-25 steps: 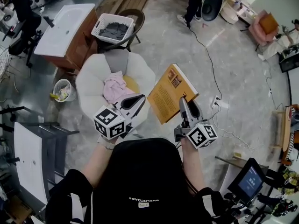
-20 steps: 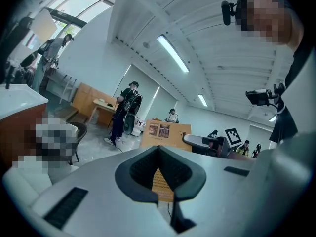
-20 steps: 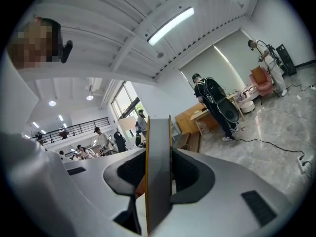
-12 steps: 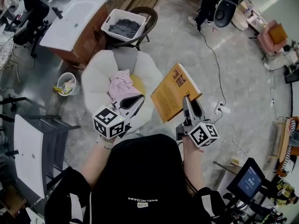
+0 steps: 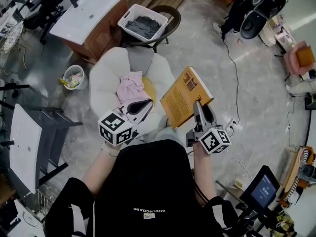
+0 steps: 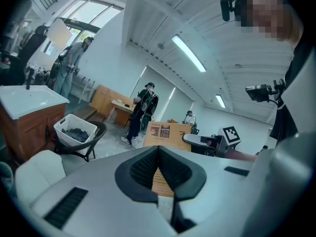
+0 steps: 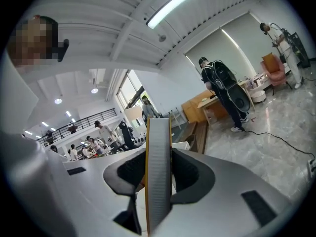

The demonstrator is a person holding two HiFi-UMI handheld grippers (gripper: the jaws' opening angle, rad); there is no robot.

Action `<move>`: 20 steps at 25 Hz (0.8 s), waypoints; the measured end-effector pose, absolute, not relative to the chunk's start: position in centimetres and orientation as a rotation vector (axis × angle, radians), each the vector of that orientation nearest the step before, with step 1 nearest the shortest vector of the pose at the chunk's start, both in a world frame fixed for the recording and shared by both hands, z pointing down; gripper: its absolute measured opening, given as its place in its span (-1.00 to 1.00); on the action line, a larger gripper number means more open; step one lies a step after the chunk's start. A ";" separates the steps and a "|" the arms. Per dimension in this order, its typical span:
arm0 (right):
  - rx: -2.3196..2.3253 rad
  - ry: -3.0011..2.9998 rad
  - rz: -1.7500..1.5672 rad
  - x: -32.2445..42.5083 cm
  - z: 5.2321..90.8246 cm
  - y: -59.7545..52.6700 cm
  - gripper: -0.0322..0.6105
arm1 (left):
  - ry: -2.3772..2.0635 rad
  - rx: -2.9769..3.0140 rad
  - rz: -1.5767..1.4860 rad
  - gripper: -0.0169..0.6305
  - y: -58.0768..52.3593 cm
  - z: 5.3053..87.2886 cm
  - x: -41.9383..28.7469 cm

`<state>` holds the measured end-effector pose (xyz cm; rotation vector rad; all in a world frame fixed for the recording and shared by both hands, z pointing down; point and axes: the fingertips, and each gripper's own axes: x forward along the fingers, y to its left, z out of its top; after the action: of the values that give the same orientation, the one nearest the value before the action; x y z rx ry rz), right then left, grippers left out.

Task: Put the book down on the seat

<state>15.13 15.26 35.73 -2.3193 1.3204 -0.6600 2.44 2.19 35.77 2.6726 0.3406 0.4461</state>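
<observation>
An orange-covered book (image 5: 183,98) is held up on edge, its lower corner clamped by my right gripper (image 5: 198,107). In the right gripper view its grey page edge (image 7: 158,147) stands upright between the two black pads, which press on it. The book hangs just right of a white padded armchair (image 5: 104,78), the seat, which holds a pink cloth (image 5: 129,88) and a yellow cushion (image 5: 146,90). My left gripper (image 5: 144,105) hovers over the chair's front edge, shut and empty. From the left gripper (image 6: 158,149) view the book (image 6: 167,134) shows beyond the pad tips.
A white basket of dark clothes (image 5: 144,23) sits on a dark chair behind the armchair. A wooden cabinet with a white sink top (image 5: 91,13) stands at the back left, with a small bin (image 5: 73,76) beside it. A cable (image 5: 235,68) crosses the floor at the right. People stand farther back.
The whole view has swung: armchair and basket now sit further right in the head view. Both grippers have travelled with the person, and the book overlaps the armchair's right side more. The grip is unchanged.
</observation>
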 end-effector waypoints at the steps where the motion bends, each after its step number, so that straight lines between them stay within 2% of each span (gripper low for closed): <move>1: -2.314 1.333 -0.675 15.9 36.1 14.8 -0.38 | 0.319 2.671 0.449 -0.91 2.0 36.0 2.9; 20: -2.254 1.611 -0.993 27.1 47.3 5.0 -0.38 | -0.191 2.602 0.524 -0.90 -4.6 41.7 7.3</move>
<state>27.15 4.99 47.30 -2.2539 1.6109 -0.9928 7.26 -4.61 41.69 2.6023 -0.1914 0.5245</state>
